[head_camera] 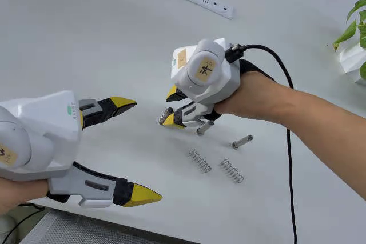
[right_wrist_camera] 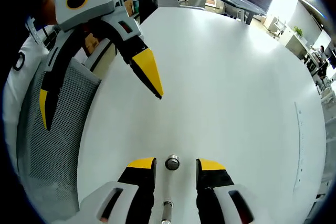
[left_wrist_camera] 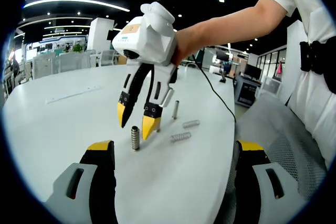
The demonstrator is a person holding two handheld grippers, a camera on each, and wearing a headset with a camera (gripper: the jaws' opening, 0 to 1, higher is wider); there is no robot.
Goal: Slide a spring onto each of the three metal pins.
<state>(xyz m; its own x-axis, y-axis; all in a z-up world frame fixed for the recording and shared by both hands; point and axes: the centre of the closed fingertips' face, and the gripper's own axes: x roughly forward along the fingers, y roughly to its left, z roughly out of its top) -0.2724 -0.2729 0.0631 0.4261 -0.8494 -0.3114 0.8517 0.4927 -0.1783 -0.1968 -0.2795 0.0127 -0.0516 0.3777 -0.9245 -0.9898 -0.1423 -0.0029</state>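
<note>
Grey coiled spring (left_wrist_camera: 135, 139) sleeves upright pin (right_wrist_camera: 172, 162); left hand-held gripper (head_camera: 147, 150), right hand-held gripper (left_wrist_camera: 134, 128) both gaping.

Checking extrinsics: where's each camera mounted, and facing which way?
Head view: on the headset, facing forward and down at the table; shows left gripper, right gripper and a forearm.
Left gripper view: on the left gripper, facing across the table at the right gripper; own jaws at bottom, forearm behind.
Right gripper view: on the right gripper, facing down at a pin between its jaws.
Shared: head and left gripper views both show the loose springs.
</note>
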